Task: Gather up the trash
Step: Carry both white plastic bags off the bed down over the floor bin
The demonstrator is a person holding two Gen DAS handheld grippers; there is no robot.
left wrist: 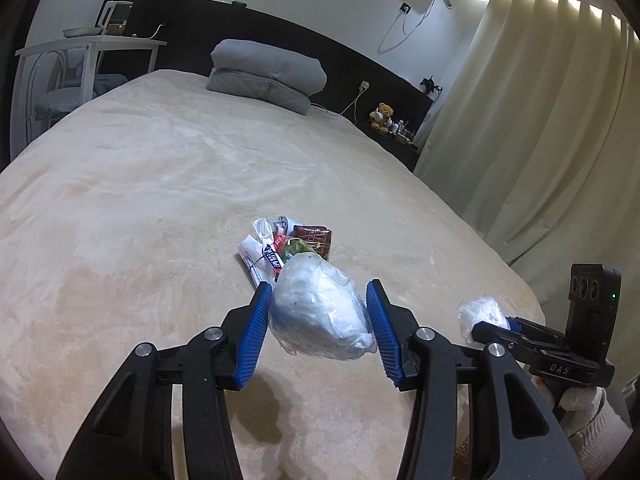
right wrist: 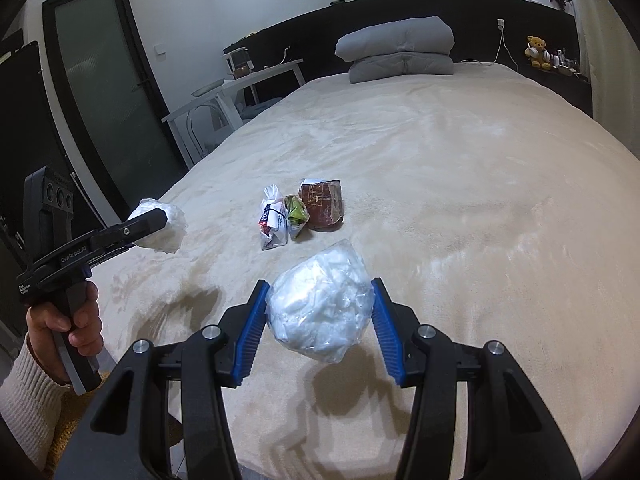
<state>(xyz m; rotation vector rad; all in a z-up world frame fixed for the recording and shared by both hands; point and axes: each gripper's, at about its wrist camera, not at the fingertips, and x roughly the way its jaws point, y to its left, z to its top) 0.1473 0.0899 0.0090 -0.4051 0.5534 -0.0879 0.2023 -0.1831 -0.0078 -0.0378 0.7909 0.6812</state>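
My left gripper (left wrist: 318, 310) is shut on a crumpled clear plastic bag (left wrist: 320, 312) and holds it above the beige bed (left wrist: 160, 200). My right gripper (right wrist: 318, 310) is shut on a second crumpled clear plastic bag (right wrist: 320, 308), also held above the bed. Each shows in the other's view: the right gripper's bag (left wrist: 482, 314) at the right, the left gripper's bag (right wrist: 162, 226) at the left. A small pile of trash lies on the bed beyond: a white wrapper (right wrist: 274, 220), a green wrapper (right wrist: 296, 216) and a dark red packet (right wrist: 324, 204).
Folded grey bedding (right wrist: 400, 48) lies at the dark headboard. A white side table (right wrist: 240, 84) with a chair stands left of the bed by a glass door (right wrist: 108, 80). Curtains (left wrist: 540, 120) hang on the right. A teddy bear (left wrist: 383, 117) sits on the headboard ledge.
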